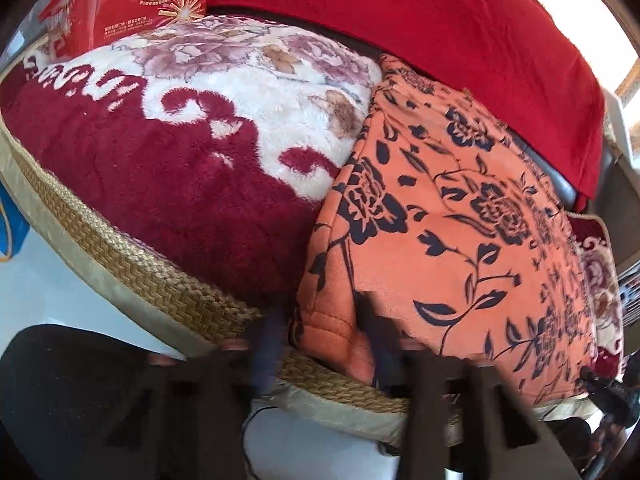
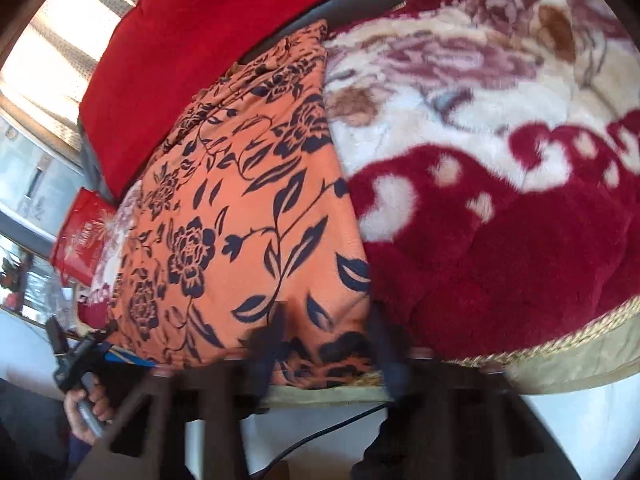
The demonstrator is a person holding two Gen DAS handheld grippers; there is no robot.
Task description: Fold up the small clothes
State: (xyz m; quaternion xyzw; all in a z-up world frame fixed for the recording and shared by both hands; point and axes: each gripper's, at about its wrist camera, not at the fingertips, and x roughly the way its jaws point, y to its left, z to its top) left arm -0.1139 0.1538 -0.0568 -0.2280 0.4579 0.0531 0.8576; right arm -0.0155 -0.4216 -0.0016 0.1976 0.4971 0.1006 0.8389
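Left to right: a red egg-roll box (image 1: 132,0) sat at the far left of the plush red-and-cream blanket (image 1: 172,152). My left tool (image 1: 320,340) pinched the near left corner of the orange floral garment (image 1: 448,208), which lay flat on that blanket, and my right tool (image 2: 328,344) pinched its near right corner. Red cushion (image 1: 460,32) behind.

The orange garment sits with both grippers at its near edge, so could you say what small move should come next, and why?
Probably lift that edge and carry it toward the far end: the left gripper and right gripper each straddle a near corner of the orange garment, which lies flat.
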